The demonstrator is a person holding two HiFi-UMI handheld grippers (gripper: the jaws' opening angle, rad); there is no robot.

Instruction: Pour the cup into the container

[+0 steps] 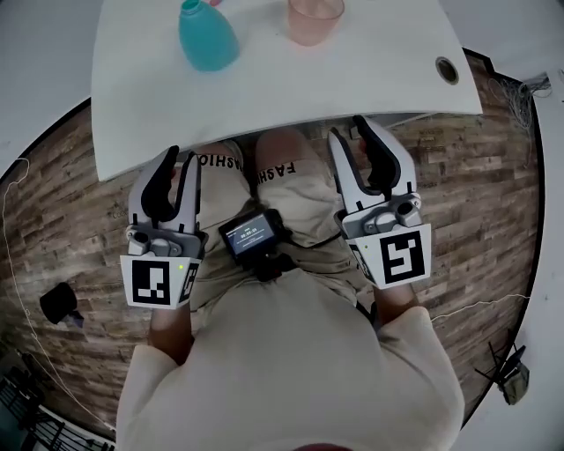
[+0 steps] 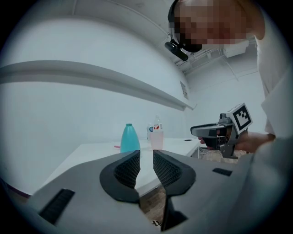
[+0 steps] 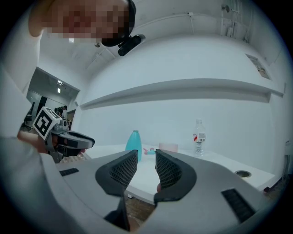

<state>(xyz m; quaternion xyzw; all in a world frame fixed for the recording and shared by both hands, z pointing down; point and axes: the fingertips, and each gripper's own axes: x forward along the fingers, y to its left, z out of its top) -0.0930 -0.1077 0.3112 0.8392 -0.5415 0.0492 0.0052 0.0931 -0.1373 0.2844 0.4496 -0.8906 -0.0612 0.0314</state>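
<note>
A pink translucent cup [image 1: 314,18] stands at the far side of the white table [image 1: 352,79], with a teal bottle-shaped container [image 1: 209,35] to its left. Both grippers hang level in front of the table's near edge, over the person's lap. My left gripper [image 1: 182,155] and my right gripper [image 1: 346,128] each show a narrow gap between the pads and hold nothing. In the left gripper view the container [image 2: 130,138] and cup [image 2: 156,139] stand well beyond the jaws. The right gripper view shows the container [image 3: 133,142] and cup [image 3: 168,147] equally far off.
A clear water bottle [image 3: 198,137] stands behind the cup. A cable hole [image 1: 447,69] sits at the table's right end. A small pink item [image 3: 149,151] lies between container and cup. Wood-look floor surrounds the table, with a black object [image 1: 60,302] at left.
</note>
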